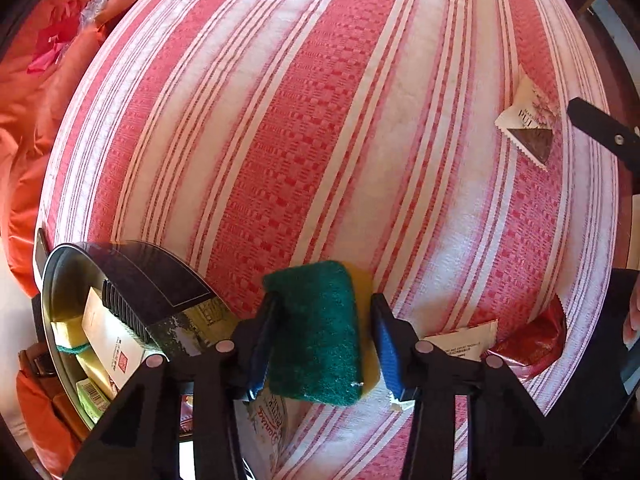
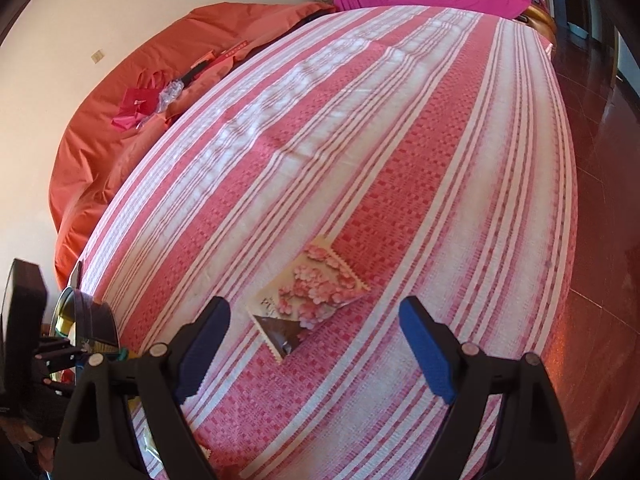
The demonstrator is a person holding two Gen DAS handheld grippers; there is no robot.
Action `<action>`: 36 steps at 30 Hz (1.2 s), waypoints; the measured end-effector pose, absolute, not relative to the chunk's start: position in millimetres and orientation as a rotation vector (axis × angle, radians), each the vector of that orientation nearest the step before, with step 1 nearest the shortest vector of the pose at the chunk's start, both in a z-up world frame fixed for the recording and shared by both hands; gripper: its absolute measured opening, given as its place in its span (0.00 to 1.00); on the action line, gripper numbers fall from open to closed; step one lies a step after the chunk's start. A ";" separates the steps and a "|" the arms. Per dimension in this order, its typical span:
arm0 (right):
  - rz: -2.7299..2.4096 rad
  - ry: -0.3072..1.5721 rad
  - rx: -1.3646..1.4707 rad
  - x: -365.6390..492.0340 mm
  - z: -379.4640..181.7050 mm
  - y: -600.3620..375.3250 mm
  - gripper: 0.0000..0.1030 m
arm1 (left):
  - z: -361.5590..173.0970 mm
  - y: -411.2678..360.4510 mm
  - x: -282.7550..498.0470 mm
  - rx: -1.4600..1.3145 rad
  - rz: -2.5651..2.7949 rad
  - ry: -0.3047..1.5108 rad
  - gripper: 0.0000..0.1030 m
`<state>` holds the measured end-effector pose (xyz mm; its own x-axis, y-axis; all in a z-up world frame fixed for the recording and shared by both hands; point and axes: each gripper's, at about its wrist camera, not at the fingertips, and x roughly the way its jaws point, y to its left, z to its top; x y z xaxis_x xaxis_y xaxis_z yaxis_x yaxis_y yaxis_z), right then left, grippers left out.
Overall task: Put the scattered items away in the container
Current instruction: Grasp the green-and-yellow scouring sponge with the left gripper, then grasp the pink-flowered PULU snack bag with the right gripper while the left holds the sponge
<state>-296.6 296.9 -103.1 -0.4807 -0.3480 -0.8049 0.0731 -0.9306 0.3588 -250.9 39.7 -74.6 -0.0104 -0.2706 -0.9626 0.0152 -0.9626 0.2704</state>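
Note:
A green and yellow sponge [image 1: 320, 332] lies on the striped cloth between the fingers of my left gripper [image 1: 324, 348], which is open around it; the left pad is close to its side and the right pad stands apart. The round tin [image 1: 132, 280] at the lower left holds a sponge, a white packet, a comb and small boxes. My right gripper [image 2: 312, 348] is open and empty, just above a flowered sachet [image 2: 308, 300] on the cloth; the sachet also shows in the left wrist view [image 1: 528, 120].
A white sachet [image 1: 464, 344] and a red wrapper [image 1: 532, 344] lie right of the left gripper. A printed packet [image 1: 272, 424] lies under it. Orange fabric [image 2: 120, 148] with red paper bags borders the table on the left. The table edge and dark floor [image 2: 600, 200] are on the right.

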 end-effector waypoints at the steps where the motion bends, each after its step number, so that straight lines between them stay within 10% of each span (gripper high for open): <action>1: -2.473 -0.419 1.458 -299.2 -106.5 299.6 0.82 | -71.4 38.9 -247.6 2.036 -2.107 -0.248 0.43; 17: -2.539 0.093 1.500 -316.9 -128.8 244.7 0.80 | -44.7 67.5 -173.2 1.841 -2.469 -0.031 0.41; 25: -2.404 0.240 1.425 -293.9 -124.7 220.6 0.29 | -57.3 62.1 -126.2 1.875 -2.535 0.130 0.41; 36: -2.348 0.157 1.432 -274.4 -124.2 221.3 0.29 | -47.5 54.8 -109.8 1.773 -2.675 0.224 0.41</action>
<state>-274.4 221.3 -124.2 -0.4058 -0.2648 -0.8747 0.3787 -0.9198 0.1028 -109.8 54.8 -47.6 -0.3905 0.1390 -0.9101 0.0143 -0.9875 -0.1570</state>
